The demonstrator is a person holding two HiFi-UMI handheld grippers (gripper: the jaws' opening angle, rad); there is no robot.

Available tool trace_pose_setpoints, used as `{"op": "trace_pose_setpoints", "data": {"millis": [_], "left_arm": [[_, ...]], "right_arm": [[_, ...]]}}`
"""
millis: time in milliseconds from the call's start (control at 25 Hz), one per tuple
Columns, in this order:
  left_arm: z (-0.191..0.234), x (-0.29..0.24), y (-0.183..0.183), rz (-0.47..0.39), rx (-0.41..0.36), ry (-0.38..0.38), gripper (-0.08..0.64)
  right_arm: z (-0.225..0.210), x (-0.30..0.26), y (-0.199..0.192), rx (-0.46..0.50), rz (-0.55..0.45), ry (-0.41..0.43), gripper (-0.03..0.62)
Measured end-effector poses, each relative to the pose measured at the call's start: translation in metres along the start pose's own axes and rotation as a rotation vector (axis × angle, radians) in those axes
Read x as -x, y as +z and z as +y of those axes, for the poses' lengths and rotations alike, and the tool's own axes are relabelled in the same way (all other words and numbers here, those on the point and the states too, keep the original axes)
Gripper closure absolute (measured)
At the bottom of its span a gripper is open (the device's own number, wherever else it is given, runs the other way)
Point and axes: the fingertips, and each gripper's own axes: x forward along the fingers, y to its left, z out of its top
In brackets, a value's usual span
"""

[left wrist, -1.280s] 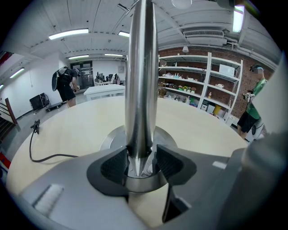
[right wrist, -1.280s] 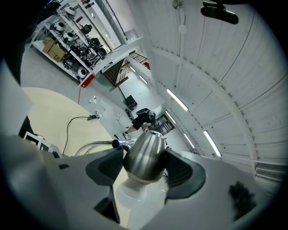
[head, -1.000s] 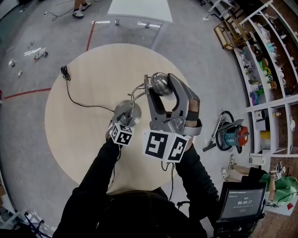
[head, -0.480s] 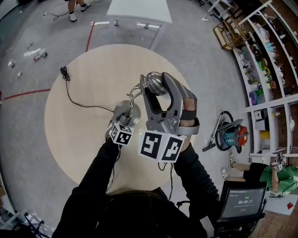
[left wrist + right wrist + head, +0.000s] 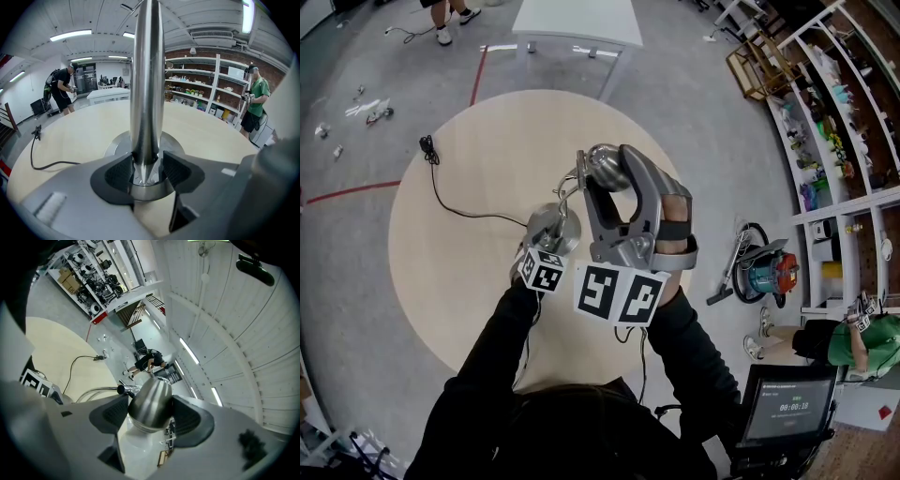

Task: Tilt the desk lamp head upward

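Note:
A brushed-metal desk lamp stands on the round beige table (image 5: 450, 281); its disc base (image 5: 554, 228) is near the table's middle. My left gripper (image 5: 549, 246) reaches down to the upright lamp pole (image 5: 146, 84). Its jaws (image 5: 146, 171) are shut on the pole just above the base, one pad against each side. My right gripper (image 5: 614, 178) is shut on the bell-shaped lamp head (image 5: 602, 164). In the right gripper view the lamp head (image 5: 150, 401) sits between the two pads, and the curved neck (image 5: 93, 391) runs off to the left.
The lamp's black cable (image 5: 455, 204) trails left across the table to a plug (image 5: 428, 143) near the rim. A white table (image 5: 581, 23) stands beyond, and shelves (image 5: 825, 122) line the right. A vacuum cleaner (image 5: 764, 272), a monitor (image 5: 787, 408) and a person in green (image 5: 862, 342) are to the right.
The right gripper and the lamp head have shifted slightly to the left in the head view. The left gripper and the base have stayed put.

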Motion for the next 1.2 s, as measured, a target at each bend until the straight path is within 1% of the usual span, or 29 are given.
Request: {"op": "trace_pose_setpoints", "data": {"millis": [120,240,360,440,560,720,800,880,960,1120,1160,1200], "left_arm": [[0.001,0.006,-0.001,-0.015,-0.001,-0.020,0.345],[-0.006,0.018,-0.007,-0.014,-0.019,-0.064,0.344],[-0.005,0.030,-0.010,-0.030,-0.027,-0.061,0.337],[-0.002,0.040,-0.012,-0.051,0.000,-0.056,0.337],[-0.002,0.062,-0.016,-0.080,0.037,-0.067,0.337],[-0.013,0.089,-0.026,-0.100,0.025,-0.099,0.341],[-0.018,0.101,-0.027,-0.114,0.017,-0.112,0.341],[-0.023,0.116,-0.020,-0.144,0.019,-0.123,0.347],[-0.029,0.134,-0.008,-0.181,0.027,-0.127,0.362],[-0.038,0.169,0.022,-0.273,0.034,-0.112,0.420],[-0.040,0.181,0.029,-0.298,0.030,-0.108,0.430],[-0.042,0.193,0.034,-0.325,0.025,-0.106,0.445]], "right_arm": [[-0.001,0.002,0.003,0.000,-0.007,-0.001,0.285],[-0.004,0.012,0.005,-0.003,-0.025,-0.010,0.285],[-0.004,0.014,-0.001,-0.055,-0.046,-0.017,0.285],[-0.007,0.014,-0.004,-0.096,-0.052,-0.021,0.284],[-0.012,0.021,-0.002,-0.110,-0.068,-0.046,0.284],[-0.010,0.037,-0.001,-0.130,-0.100,-0.061,0.284],[-0.008,0.042,-0.004,-0.166,-0.104,-0.058,0.284],[-0.007,0.048,-0.010,-0.223,-0.101,-0.040,0.285],[0.000,0.056,-0.018,-0.277,-0.090,-0.002,0.285],[0.030,0.075,-0.036,-0.326,-0.073,0.089,0.285],[0.039,0.083,-0.039,-0.358,-0.078,0.119,0.285],[0.049,0.090,-0.040,-0.416,-0.093,0.158,0.285]]}}
